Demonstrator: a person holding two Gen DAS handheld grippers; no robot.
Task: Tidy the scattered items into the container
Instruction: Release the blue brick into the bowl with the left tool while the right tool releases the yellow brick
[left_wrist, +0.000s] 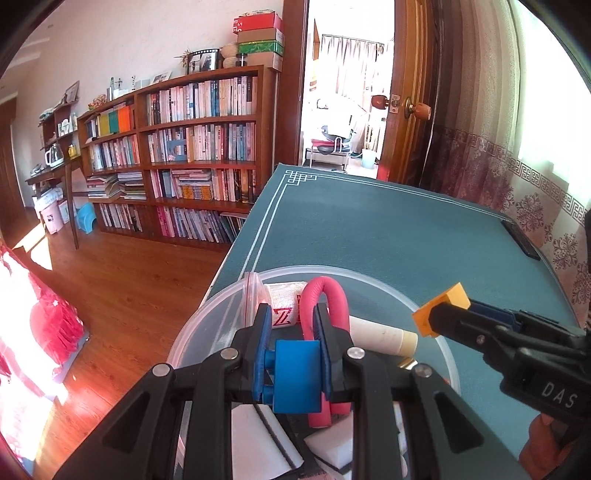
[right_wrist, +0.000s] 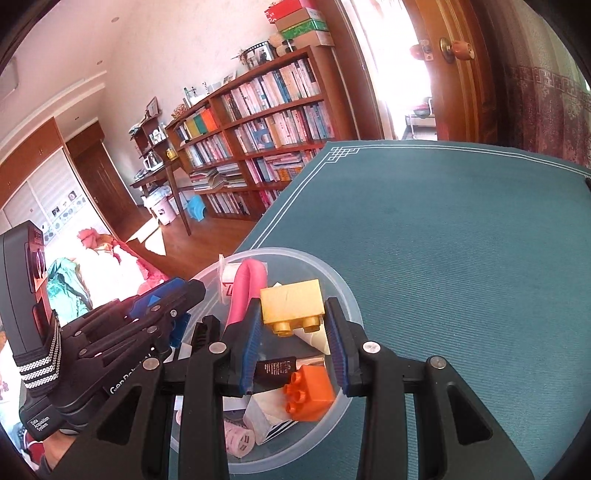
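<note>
A: What does each gripper hold?
B: Left gripper (left_wrist: 293, 345) is clamped on a blue block (left_wrist: 296, 374); right gripper (right_wrist: 293, 334) pinches a yellow block (right_wrist: 291, 300), long axis across the fingers, studs toward 6 o'clock.
A: And beyond?
B: The clear bowl (right_wrist: 345, 295) lies under both, on the green table (right_wrist: 461, 258).

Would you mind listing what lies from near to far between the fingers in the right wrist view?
Orange brick in the clear bowl → yellow brick gripped by the right gripper → bent pink foam tube → bare green table mat → bookshelf.
</note>
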